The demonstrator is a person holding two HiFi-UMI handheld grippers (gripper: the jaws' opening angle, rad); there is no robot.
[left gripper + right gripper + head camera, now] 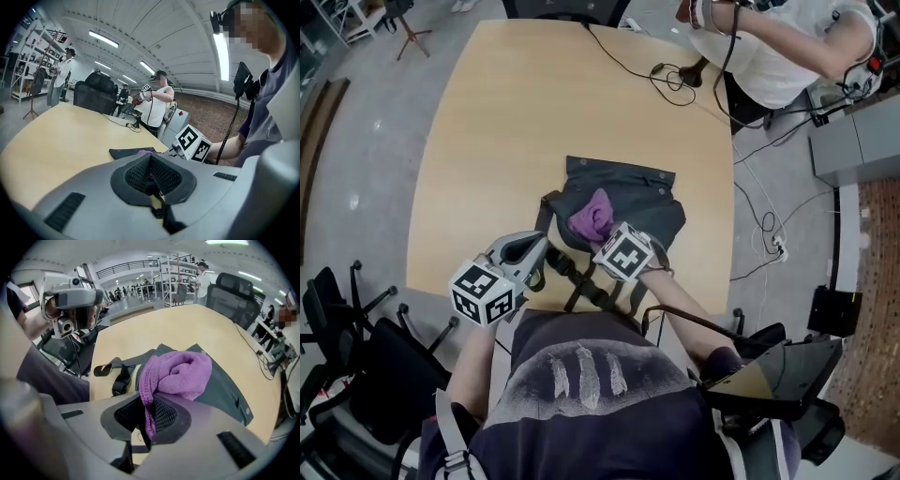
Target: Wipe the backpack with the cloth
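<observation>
Backpack (623, 187): dark grey, lying flat on the near part of the tan table (487, 131), just in front of the person; spread out, probably so that its upper face is open to wiping.
Cloth (591, 217): purple terry, bunched into a soft wad, resting on the near-left part of the upper face; one corner drawn back between the right jaws; likely bunched to give a padded wiping face.
Right gripper (146, 414): jaws pinching the cloth's corner, wad hanging out ahead of the pads and touching the fabric; held low and forward, suited to dragging the wad across.
Left gripper (151, 171): jaws pressed together, nothing seen caught between the pads; parked at the near-left corner beside the straps, apart from the cloth; seemingly placed to steady the bag.
Straps (119, 376): black webbing with a buckle, trailing off the near-left side toward the table's near edge, out of the wiping path.
Step in hand: judged as wiping under way, cloth on the near part, far flap with its snaps not covered by the cloth.
</observation>
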